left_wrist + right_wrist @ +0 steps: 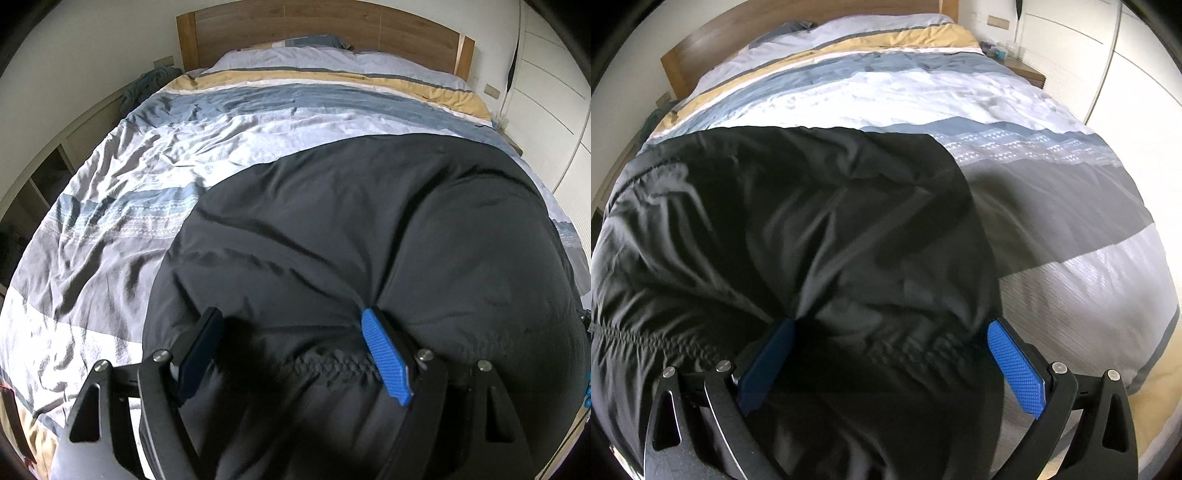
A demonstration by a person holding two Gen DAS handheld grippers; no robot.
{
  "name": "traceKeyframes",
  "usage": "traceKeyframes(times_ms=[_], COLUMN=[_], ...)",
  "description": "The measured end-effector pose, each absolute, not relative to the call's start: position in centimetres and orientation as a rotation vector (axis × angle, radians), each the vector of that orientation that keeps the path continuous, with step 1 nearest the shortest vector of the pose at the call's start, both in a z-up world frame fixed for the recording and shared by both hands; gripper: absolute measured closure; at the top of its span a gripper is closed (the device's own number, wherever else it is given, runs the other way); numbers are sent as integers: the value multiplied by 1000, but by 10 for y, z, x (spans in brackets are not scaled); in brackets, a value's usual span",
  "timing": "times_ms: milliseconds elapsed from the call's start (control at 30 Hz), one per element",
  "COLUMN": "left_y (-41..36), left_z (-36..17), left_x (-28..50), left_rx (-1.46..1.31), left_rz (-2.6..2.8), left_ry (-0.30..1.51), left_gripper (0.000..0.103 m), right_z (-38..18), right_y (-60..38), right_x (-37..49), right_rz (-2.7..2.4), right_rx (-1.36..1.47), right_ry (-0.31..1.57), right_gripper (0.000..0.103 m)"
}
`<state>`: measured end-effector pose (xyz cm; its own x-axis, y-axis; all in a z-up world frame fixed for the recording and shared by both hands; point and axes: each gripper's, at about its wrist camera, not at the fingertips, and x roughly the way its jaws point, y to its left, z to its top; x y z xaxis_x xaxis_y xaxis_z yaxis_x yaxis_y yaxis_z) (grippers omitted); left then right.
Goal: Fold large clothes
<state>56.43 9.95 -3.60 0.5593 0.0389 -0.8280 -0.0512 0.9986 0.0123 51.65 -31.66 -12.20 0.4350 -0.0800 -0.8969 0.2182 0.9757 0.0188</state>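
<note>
A large black garment (369,229) with an elastic gathered edge lies spread on the bed, filling the near right of the left wrist view and the near left of the right wrist view (798,229). My left gripper (291,325) is open, its blue-padded fingers (384,354) straddling the gathered edge, cloth bunched between them. My right gripper (890,332) is open too, its fingers (1015,365) wide apart over the same edge near the garment's right side.
The bed carries a striped quilt (155,155) in white, grey, blue and yellow, with a wooden headboard (321,22) at the far end. Low shelving (55,162) runs along the left wall. White wardrobe doors (1115,74) and a bedside table (1027,70) stand at the right.
</note>
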Motion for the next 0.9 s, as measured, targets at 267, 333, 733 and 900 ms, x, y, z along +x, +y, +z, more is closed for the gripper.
traceKeyframes(times_ms=[267,333,733,900], left_y=[112,129,255,273], left_z=[-30,-25,-73,-102], left_x=[555,549,498,497], left_rx=[-63,-135,-678,-865], left_rz=[12,-26,-168,-264], left_ry=[1005,998,1067,1076], left_gripper=[26,26,25,25], right_z=[-112,-106,-149,-176], right_y=[-325,-331,-414,-409], right_x=[501,494,455,457], right_rz=[-199,-186,71,216], right_rx=[113,125,658,831], right_ry=[1112,1102,1192,1196], right_gripper=[1,1,0,0])
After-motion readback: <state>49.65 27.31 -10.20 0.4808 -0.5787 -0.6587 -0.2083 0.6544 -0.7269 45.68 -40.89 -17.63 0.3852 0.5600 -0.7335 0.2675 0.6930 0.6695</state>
